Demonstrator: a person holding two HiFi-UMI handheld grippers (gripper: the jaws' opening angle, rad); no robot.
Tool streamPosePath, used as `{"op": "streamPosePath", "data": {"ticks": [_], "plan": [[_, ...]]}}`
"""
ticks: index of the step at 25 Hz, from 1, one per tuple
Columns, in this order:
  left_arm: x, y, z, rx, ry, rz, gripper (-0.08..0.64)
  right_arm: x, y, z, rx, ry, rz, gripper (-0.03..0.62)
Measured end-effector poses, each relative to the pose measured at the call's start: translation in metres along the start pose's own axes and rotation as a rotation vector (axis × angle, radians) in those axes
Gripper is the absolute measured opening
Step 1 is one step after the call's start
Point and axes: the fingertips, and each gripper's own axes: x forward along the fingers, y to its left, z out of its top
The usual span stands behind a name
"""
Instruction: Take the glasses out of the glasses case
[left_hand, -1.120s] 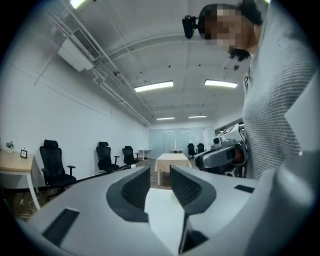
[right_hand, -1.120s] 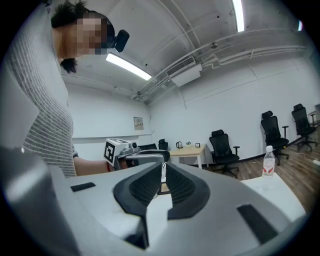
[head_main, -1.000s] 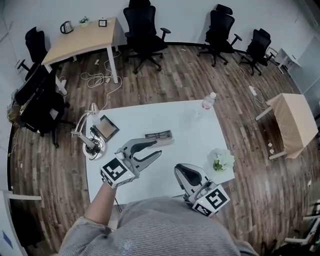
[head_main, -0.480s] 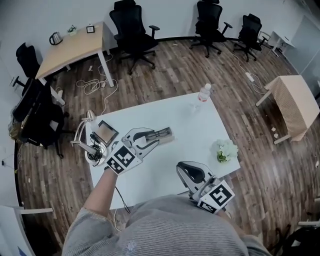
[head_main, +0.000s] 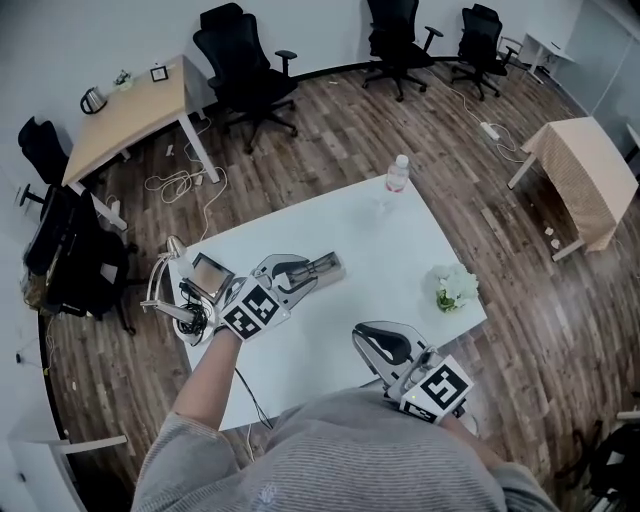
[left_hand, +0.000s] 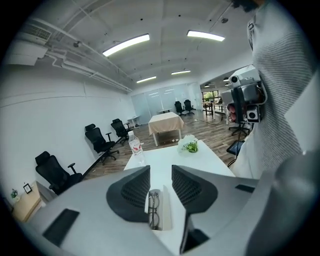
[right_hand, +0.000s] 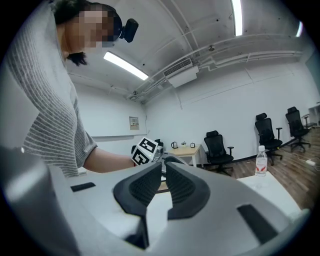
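At left, grey left gripper (head_main: 312, 275) with jaws spread wide, gripping nothing, poised at one end of the slim grey open glasses case (head_main: 330, 267) on the white tabletop (head_main: 400, 240). Dark-rimmed folded glasses (left_hand: 153, 210) inside, directly ahead and below, long axis in line with the jaw gap. Near end of case masked by jaw tips; contact unclear. At right, right gripper (head_main: 365, 342) well apart, closed, empty.
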Motion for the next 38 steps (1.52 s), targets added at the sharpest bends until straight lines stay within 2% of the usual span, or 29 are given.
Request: {"op": "streamPosePath", "data": {"ticks": [6, 17, 25, 31, 38], "plan": [[0.027, 0.009, -0.024, 0.034, 0.116, -0.035, 0.135, -0.003, -0.001, -0.002, -0.001, 0.003, -0.010, 0.018], [0.067, 0.018, -0.065, 0.050, 0.272, -0.123, 0.135, -0.006, -0.005, -0.008, 0.009, 0.015, -0.033, 0.018], [0.091, 0.025, -0.107, 0.097, 0.446, -0.207, 0.133, -0.010, -0.009, -0.011, 0.015, 0.028, -0.046, 0.018], [0.109, 0.027, -0.131, 0.109, 0.508, -0.234, 0.118, -0.011, -0.013, -0.014, 0.025, 0.039, -0.066, 0.018], [0.126, 0.020, -0.151, 0.077, 0.571, -0.281, 0.118, -0.017, -0.023, -0.017, 0.047, 0.053, -0.090, 0.018]]}}
